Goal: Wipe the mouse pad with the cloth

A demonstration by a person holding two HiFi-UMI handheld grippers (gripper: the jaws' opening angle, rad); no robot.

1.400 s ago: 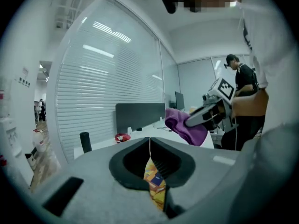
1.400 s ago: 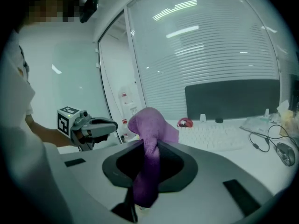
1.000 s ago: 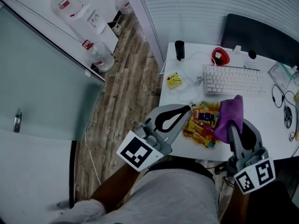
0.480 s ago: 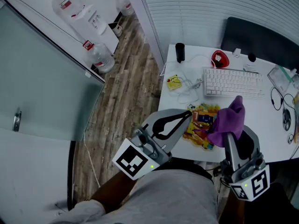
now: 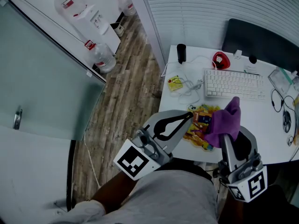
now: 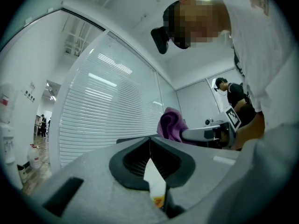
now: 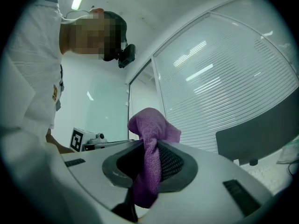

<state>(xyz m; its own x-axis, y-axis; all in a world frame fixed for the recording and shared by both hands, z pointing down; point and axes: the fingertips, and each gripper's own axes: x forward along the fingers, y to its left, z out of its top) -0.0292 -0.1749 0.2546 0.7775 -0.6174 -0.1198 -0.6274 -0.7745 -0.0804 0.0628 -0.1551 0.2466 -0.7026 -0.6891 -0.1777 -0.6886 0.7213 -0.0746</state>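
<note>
A colourful yellow-and-orange mouse pad lies at the desk's near edge, in front of the keyboard. My right gripper is shut on a purple cloth, which bunches up over the pad's right side. In the right gripper view the purple cloth hangs down between the closed jaws of my right gripper. My left gripper is shut and holds nothing, its tip over the pad's left edge. In the left gripper view my left gripper points upward, with the purple cloth beyond it.
On the white desk are a white keyboard, a red object, a black cylinder, a yellow packet and cables. A black chair stands behind. Water bottles and a dispenser stand on the wooden floor at left.
Both grippers have drawn back a little toward the person. The cloth has shifted slightly left over the pad and stays gripped.
</note>
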